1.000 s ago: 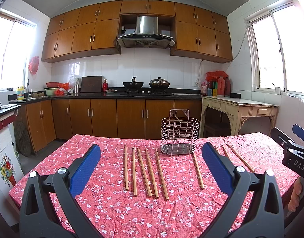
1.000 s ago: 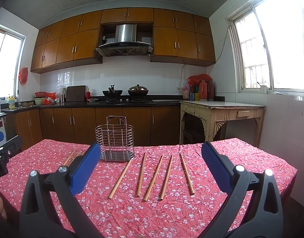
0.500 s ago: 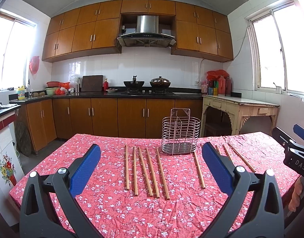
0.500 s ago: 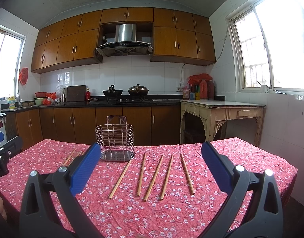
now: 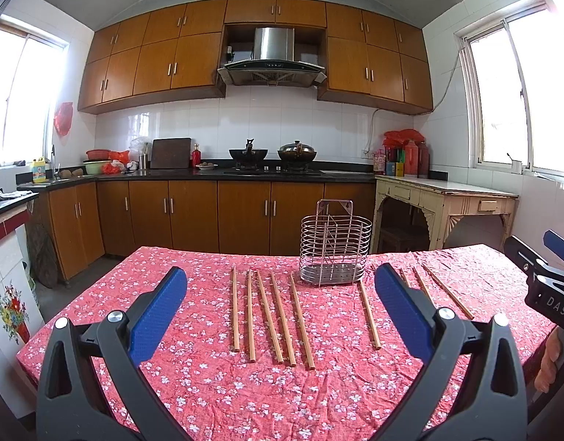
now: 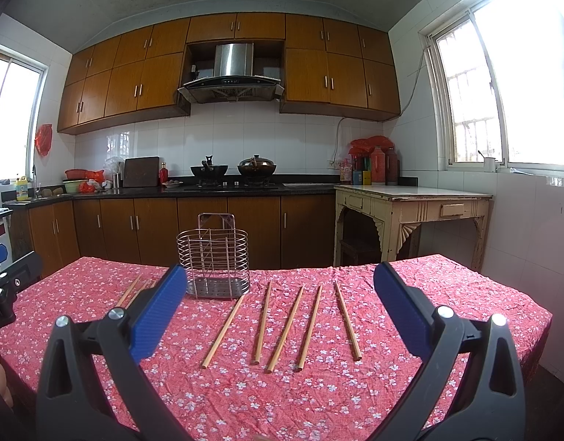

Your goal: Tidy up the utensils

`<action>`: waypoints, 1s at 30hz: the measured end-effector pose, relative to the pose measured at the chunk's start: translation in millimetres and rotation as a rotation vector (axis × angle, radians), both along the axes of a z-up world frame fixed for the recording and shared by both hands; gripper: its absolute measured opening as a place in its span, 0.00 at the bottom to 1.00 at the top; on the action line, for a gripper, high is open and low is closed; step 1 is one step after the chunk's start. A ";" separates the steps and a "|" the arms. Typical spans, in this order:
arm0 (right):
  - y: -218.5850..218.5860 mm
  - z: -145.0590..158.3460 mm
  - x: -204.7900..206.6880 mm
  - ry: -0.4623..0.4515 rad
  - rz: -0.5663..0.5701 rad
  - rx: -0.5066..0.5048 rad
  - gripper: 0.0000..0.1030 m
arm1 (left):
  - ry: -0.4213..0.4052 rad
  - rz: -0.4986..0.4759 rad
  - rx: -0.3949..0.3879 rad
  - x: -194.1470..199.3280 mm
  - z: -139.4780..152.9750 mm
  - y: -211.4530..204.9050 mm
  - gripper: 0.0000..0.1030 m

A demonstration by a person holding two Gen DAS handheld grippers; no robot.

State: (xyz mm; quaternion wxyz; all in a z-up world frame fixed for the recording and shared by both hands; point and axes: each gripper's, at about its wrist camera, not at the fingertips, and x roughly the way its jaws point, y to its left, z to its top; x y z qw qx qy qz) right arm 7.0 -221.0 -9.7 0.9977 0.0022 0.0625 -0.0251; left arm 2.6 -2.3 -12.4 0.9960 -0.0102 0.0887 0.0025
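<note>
While both grippers hovered with jaws spread wide and empty, the left gripper [image 5: 278,316] faced five chopsticks [image 5: 269,316] lying side by side on the tablecloth [image 5: 208,386], left of the wire basket [image 5: 335,248]; the right gripper [image 6: 278,316] faced five more [image 6: 285,325].

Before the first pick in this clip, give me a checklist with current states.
1. Left gripper open and holding nothing: ok.
2. Right gripper open and holding nothing: ok.
3. Round wire utensil holder upright on the red floral tablecloth: ok.
4. Holder has room: ok, nothing visible inside it.
5. Wooden chopsticks lie flat and apart, so single ones can be picked: ok for the five left of the holder and the five right of it.
6. Grippers apart from each other: ok, each shows only at the other view's edge.
</note>
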 end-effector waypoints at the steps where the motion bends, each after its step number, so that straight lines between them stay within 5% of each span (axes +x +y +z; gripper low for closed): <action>1: 0.2 -0.5 0.1 0.000 0.000 0.000 0.96 | 0.000 0.000 0.000 0.0 0.0 0.1 0.98; 11: -0.3 -3.2 3.2 0.005 -0.003 -0.001 0.96 | 0.005 0.002 -0.007 2.0 -0.9 1.5 0.98; 15: -7.0 -14.6 17.8 0.049 -0.025 0.013 0.96 | 0.071 0.044 -0.022 17.1 -9.1 9.8 0.98; 25: -91.8 -82.0 116.4 0.477 -0.147 0.209 0.95 | 0.448 0.150 -0.152 83.7 -58.7 67.6 0.98; 30: -116.0 -110.9 161.7 0.656 -0.149 0.237 0.68 | 0.559 0.147 -0.127 113.8 -77.3 86.2 0.98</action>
